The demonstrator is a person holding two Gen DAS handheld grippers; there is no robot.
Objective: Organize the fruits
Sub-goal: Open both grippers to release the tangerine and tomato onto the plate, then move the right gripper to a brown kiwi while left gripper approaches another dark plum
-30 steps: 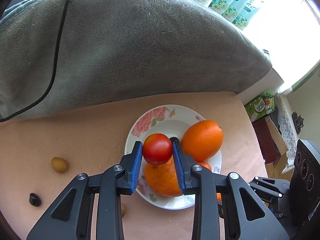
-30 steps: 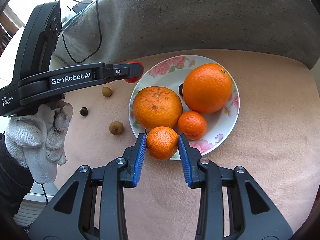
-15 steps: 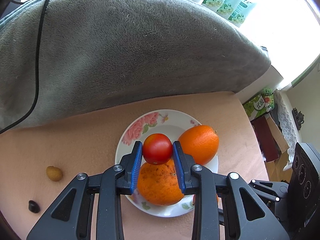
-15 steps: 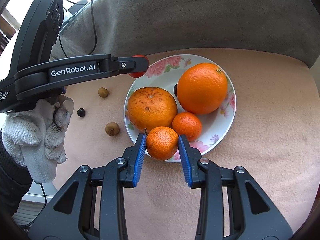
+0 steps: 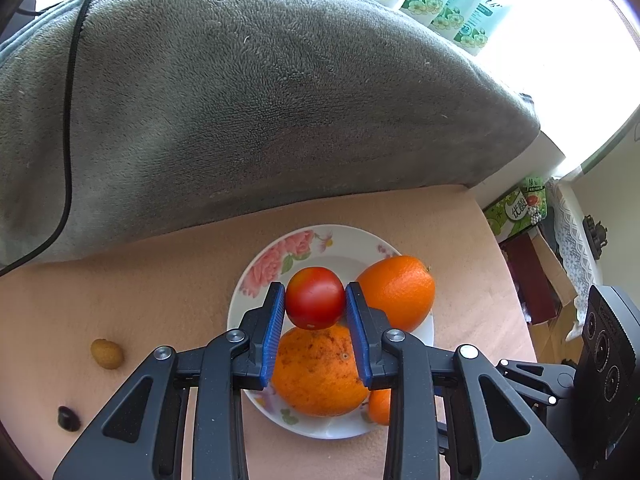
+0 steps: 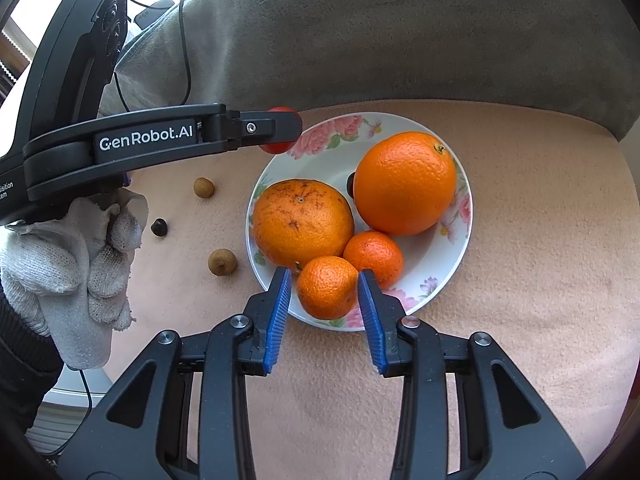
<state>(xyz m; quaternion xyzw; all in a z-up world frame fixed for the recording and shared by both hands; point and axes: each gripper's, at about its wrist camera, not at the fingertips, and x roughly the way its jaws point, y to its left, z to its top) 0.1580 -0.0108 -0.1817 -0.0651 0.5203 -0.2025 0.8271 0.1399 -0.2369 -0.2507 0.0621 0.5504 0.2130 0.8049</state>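
Two grippers are seen over a flowered plate that is set on a peach cloth. A red tomato is clamped between the blue pads of the left gripper and is held above the plate's far-left part; from the right wrist view the tomato shows just at the plate's left rim, mostly hidden behind that gripper's finger. The right gripper is placed at the plate's near rim with a small mandarin between its jaws, which are opening: a gap is visible at the left pad, while the right pad lies just at the fruit's skin. The mandarin rests on the plate. On the plate are also found a speckled orange at the left, a smooth orange at the far right, and a second mandarin between them, touching the first. A dark small fruit is partly hidden behind the smooth orange. To the left of the plate, on the cloth, two brown longans and a dark seed-like piece are scattered. A gloved hand is seen further left, and a grey blanket is heaped beyond the plate.
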